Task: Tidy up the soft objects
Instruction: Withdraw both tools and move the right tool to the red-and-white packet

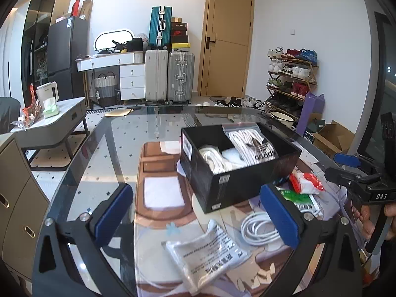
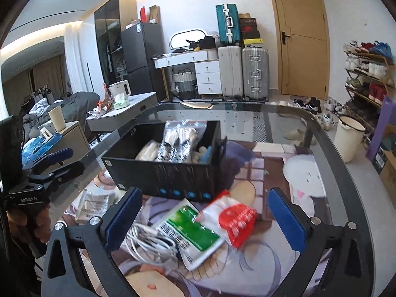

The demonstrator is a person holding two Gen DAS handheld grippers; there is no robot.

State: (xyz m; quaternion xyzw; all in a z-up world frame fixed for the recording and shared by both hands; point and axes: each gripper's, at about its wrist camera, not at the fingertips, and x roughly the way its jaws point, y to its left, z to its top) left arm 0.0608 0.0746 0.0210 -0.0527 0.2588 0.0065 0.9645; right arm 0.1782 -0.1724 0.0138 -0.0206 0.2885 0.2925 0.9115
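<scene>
A black shoebox [image 1: 237,185] [image 2: 170,173] stands on the glass table and holds a clear bag of striped socks [image 1: 252,146] [image 2: 178,141] and white soft items. My left gripper [image 1: 198,210] is open and empty above a grey printed pouch [image 1: 208,250], near the box. A white coiled cable [image 1: 259,227] [image 2: 148,242] lies beside it. My right gripper [image 2: 205,217] is open and empty over a green-and-white pouch [image 2: 193,232] and a red-and-white pouch [image 2: 235,220]. Both pouches also show in the left wrist view, the green one [image 1: 299,199] and the red one [image 1: 308,180].
The glass table [image 1: 118,143] has a cartoon mat [image 2: 277,173] under it. Beyond it are a low side table [image 1: 57,121], suitcases [image 1: 168,76], a shoe rack [image 1: 289,79], a white bucket [image 2: 349,138] and a door [image 1: 227,42]. The other gripper shows at each view's edge.
</scene>
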